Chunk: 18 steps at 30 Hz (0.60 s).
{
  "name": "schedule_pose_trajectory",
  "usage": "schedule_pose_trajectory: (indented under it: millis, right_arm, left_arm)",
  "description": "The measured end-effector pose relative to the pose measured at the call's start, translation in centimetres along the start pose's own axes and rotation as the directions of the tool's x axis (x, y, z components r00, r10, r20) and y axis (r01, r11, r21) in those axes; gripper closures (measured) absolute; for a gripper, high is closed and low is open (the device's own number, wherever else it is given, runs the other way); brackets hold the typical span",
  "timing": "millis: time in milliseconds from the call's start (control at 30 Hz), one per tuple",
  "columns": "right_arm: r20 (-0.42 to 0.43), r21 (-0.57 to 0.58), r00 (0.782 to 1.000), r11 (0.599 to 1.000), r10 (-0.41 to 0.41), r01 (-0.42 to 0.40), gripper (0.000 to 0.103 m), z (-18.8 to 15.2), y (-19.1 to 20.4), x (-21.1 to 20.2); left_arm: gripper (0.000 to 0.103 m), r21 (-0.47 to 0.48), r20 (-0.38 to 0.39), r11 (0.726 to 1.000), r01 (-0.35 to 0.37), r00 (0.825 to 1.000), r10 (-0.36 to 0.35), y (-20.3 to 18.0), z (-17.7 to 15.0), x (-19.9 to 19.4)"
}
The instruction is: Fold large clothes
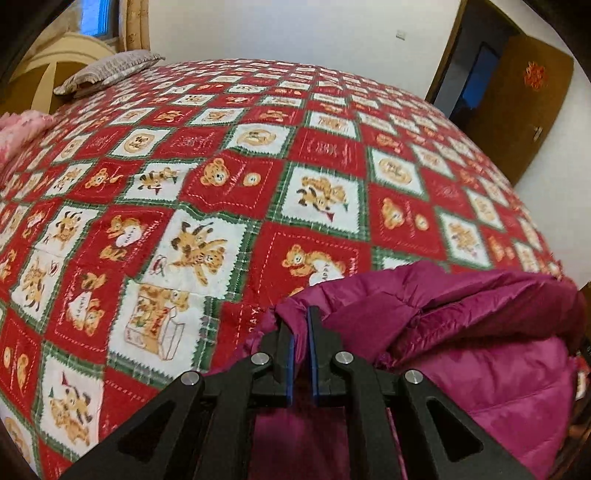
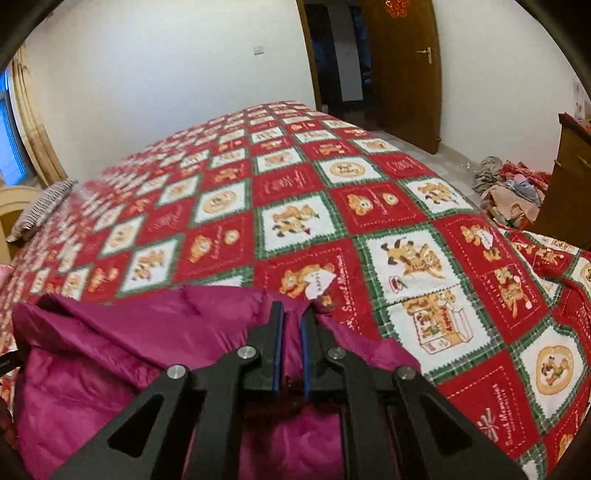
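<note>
Sitting bunched up at the near edge of the bed is a big magenta puffer jacket [image 1: 480,339], shiny quilted fabric, folds piled on each other. Both grippers have a bit of it pinched. The left gripper [image 1: 301,325] is clamped on the jacket's left end, blue-lined jaws almost together with fabric squeezed between them, and the rest of the coat spreads off to the right in that view. The right gripper [image 2: 291,317] is doing the same on the other end, jaws nearly closed on a fold of cloth, with the coat running off to the left.

Under the jacket is a bedspread [image 1: 229,192] in red and white squares with green borders, covered in teddy bears and little dogs. It lies fairly flat over the whole bed. A striped pillow [image 1: 107,72] sits at the far end by a cream headboard [image 1: 48,66], next to a curtain [image 1: 135,26] and a window.

Past the bed there's a brown wooden door [image 2: 406,74] standing open, and a heap of clothes [image 2: 509,192] on the floor beside a wooden cabinet [image 2: 569,184].
</note>
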State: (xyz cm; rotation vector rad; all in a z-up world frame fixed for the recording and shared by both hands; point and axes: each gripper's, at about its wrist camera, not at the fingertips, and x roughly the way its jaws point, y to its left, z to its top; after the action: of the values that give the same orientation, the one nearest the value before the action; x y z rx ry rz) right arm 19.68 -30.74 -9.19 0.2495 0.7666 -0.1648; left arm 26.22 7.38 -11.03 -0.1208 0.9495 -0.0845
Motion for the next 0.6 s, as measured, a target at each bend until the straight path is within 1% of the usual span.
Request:
schedule_pose_trajectory:
  millis: [100,133,233,300,367,400,467,500,533,600]
  right_arm:
    - [-0.012,-0.001,1.000,1.000,-0.011,0.011,0.092,-0.7,0.0,1.3]
    - [-0.014,-0.001,1.000,1.000,-0.011,0.011,0.092,-0.8,0.0,1.5]
    - [-0.011,0.000,1.000,1.000,-0.016,0.016,0.092,-1.0,0.1,1.9]
    - [-0.008,-0.008,1.000,1.000,-0.028,0.028,0.092,-1.1,0.3,1.8]
    - [-0.006,-0.013,0.999,0.999,-0.041,0.041,0.092,-1.1,0.5,1.8]
    - [-0.007,-0.013,0.999,0.999,-0.042,0.042,0.092,-1.1,0.5,1.8]
    - [-0.013,-0.001,0.999,1.000,-0.029,0.029,0.089,-1.0,0.4,1.9]
    - [-0.013,0.012,1.000,1.000,-0.013,0.014,0.088,-0.9,0.1,1.8]
    - [-0.010,0.026,1.000,1.000,0.009,-0.009,0.084,-0.8,-0.1,1.6]
    - [-0.004,0.063,0.999,0.997,0.048,-0.048,0.075,-0.5,-0.8,0.8]
  left_arm:
    - [0.097,0.048,0.039,0.998,-0.044,0.998,0.042,-0.9,-1.0,0.7]
    - [0.097,0.069,0.064,0.995,-0.071,0.996,0.067,-1.3,-1.4,0.8]
    - [0.097,0.099,0.095,0.986,-0.133,0.988,0.123,-2.3,-1.7,0.9]
    - [0.097,0.098,0.096,0.987,-0.130,0.988,0.121,-2.1,-1.6,1.0]
    - [0.097,0.067,0.093,0.994,-0.086,0.992,0.080,-1.4,-1.4,0.8]
    - [0.097,0.035,0.089,0.999,-0.040,0.995,0.037,-0.4,-1.1,0.2]
    - [0.097,-0.010,0.095,1.000,0.028,0.995,-0.027,1.0,-0.5,-1.3]
    - [0.096,-0.023,0.103,0.998,0.054,0.993,-0.051,1.6,-0.2,-2.1]
    - [0.096,-0.034,0.114,0.995,0.094,0.990,-0.089,2.3,0.3,-3.0]
    - [0.094,-0.053,0.119,0.981,0.185,0.977,-0.177,3.5,1.4,-4.7]
